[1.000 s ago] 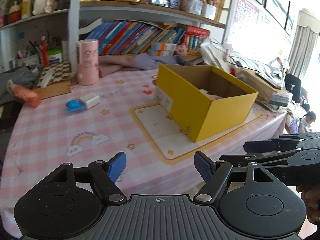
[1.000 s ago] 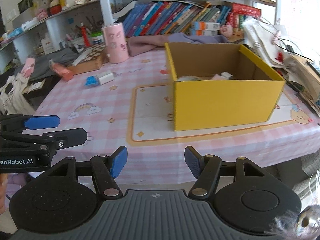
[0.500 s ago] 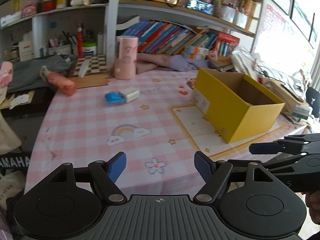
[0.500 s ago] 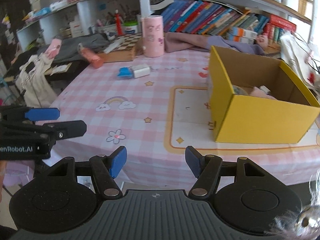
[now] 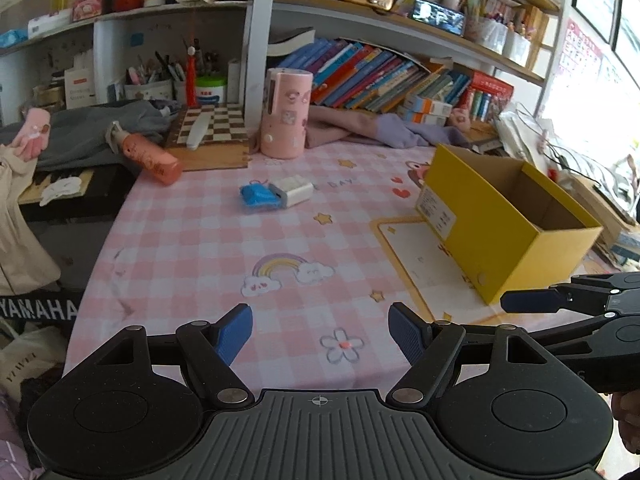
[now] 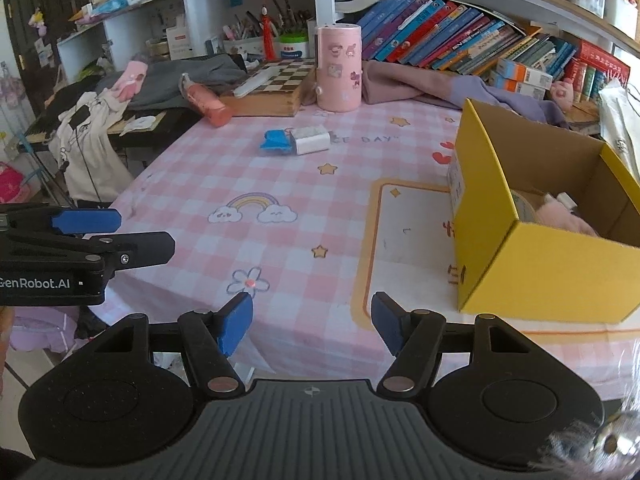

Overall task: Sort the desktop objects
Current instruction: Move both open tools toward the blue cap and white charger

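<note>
Blue and white, the two small items left loose on the cloth lie touching: a blue packet and a white block, straight ahead of my left tongs and well beyond them, ahead and a little left of my right tongs. I judge them the next things to sort, since nothing else small sits out in the open. Both tongs stand wide and hold nothing, which suits an approach. They hover at the near edge of the pink checked tablecloth, side by side, neither one near any object.

To the right of both tongs stands the yellow box, open-topped, with a pink soft thing and a few other bits inside; I take it as the bin, kept close to the right tongs for short drops. Farther off, past the pair, a pink cylinder stands upright beside a chessboard, and an orange bottle lies tipped at the far left.
</note>
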`<state>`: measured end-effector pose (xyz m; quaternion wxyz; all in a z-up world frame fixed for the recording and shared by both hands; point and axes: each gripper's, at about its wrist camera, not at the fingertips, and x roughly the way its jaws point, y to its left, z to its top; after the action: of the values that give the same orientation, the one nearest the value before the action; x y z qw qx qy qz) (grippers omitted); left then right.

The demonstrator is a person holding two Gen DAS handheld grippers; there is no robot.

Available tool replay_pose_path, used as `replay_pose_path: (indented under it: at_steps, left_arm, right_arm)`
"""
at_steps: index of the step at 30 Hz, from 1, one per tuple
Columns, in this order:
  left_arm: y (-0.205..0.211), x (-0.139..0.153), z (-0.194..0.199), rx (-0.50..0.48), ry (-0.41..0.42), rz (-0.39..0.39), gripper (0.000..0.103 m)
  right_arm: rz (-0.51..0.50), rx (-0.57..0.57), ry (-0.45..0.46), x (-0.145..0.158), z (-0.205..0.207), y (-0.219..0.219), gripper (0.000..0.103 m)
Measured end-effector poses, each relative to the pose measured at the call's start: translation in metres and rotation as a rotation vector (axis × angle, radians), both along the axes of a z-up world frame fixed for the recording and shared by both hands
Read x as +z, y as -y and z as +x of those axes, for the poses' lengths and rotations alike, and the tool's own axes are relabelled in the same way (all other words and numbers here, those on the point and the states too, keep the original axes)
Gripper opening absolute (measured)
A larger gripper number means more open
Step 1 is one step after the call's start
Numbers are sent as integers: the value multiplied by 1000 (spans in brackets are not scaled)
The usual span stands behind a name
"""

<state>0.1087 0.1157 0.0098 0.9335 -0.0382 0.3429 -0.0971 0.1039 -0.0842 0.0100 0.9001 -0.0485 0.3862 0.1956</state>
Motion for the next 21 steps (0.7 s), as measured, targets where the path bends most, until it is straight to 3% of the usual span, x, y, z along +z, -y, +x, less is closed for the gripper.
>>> replay_pose_path:
  at_steps: [21]
  left_arm:
    - [1,11,116,162,12,55,77]
  right_arm:
    - [71,112,-9,-4,134,-6,63]
